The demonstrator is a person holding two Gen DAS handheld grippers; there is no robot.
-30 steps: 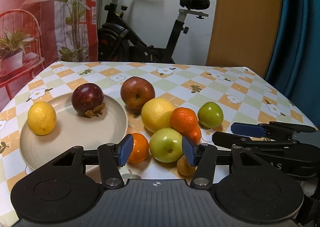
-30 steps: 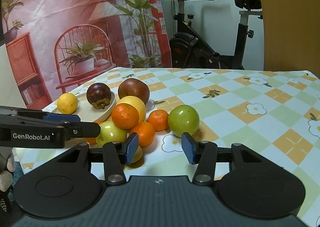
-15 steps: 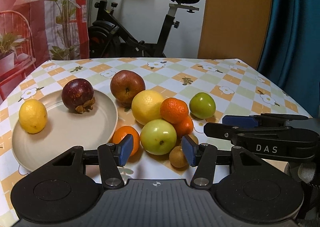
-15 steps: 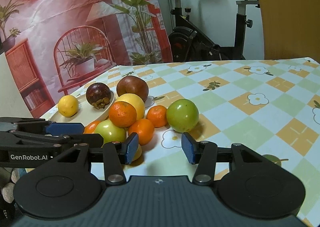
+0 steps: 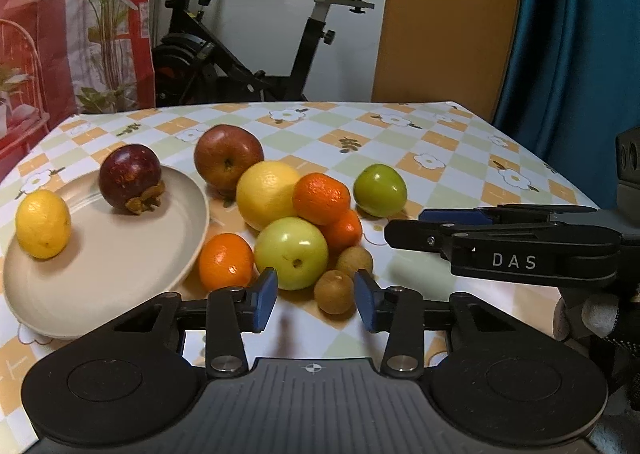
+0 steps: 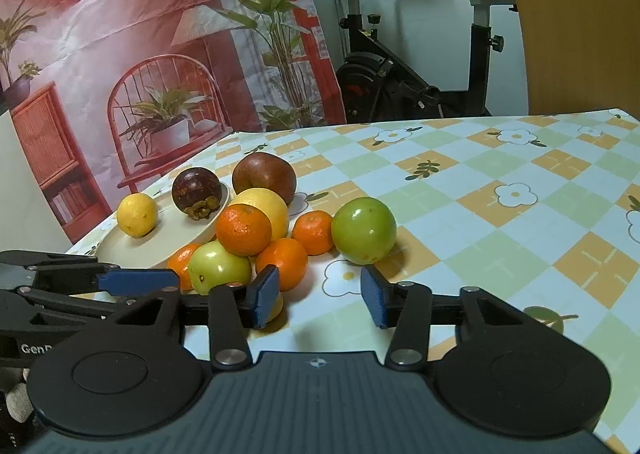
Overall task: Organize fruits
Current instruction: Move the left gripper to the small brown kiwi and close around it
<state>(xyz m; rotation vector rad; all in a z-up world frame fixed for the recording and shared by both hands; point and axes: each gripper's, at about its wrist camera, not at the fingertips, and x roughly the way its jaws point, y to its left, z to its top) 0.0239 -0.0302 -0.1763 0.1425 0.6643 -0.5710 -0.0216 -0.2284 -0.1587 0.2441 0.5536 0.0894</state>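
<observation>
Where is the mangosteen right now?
In the left wrist view the mangosteen sits on the far rim of the beige plate, left of the red apple and beyond the lemon.

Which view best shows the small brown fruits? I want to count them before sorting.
The left wrist view: two small brown fruits lie in the open beside the green apple, just ahead of the left gripper. In the right wrist view only a yellowish sliver shows behind the right gripper finger, so no count is possible there.
</observation>
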